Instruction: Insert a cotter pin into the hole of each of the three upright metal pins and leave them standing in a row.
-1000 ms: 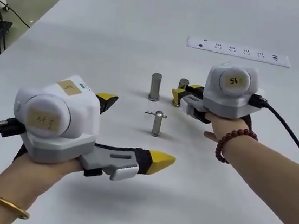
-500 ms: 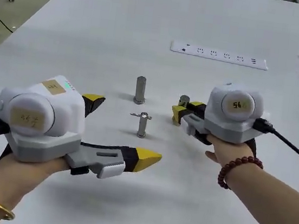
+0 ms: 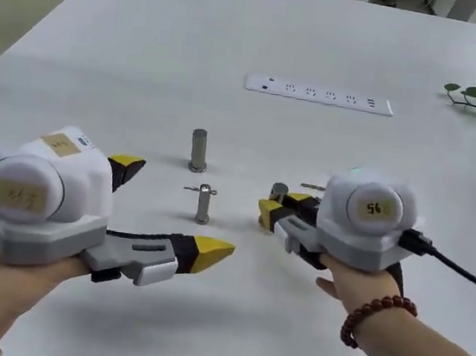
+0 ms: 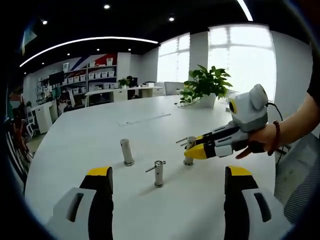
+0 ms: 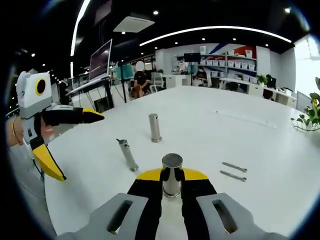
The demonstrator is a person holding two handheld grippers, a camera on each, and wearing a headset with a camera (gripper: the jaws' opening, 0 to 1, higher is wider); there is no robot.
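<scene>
The right gripper (image 3: 276,207) has its black, yellow-tipped fingers (image 5: 150,176) closed on a short, upright, grey metal pin (image 5: 172,167), gripping it low on the shaft. No cotter pin shows through this pin in the right gripper view. I cannot tell whether its base is touching the white table (image 3: 150,46).

The left gripper (image 3: 171,207) has its fingers (image 4: 100,172) spread wide with nothing between them. It points toward the middle metal pin with a thin cotter pin through its top (image 3: 204,203). A bare metal pin (image 3: 198,150) stands just behind that one. Two loose, slim steel cotter pins (image 5: 233,171) lie flat on the table, on the far side of the held pin from the left gripper.

One of the three pins looks finished, so two remain.

- **Reach:** The empty gripper must cross past both standing pins to get to the loose cotter pins, and a brushing finger could topple either one.
- **Pick-up:** The cotter pins lie flat and are thin, so blunt fingertips may skid off them or push them away.
- **Release:** If the held pin is let go while tilted, it will probably fall and roll.
</scene>
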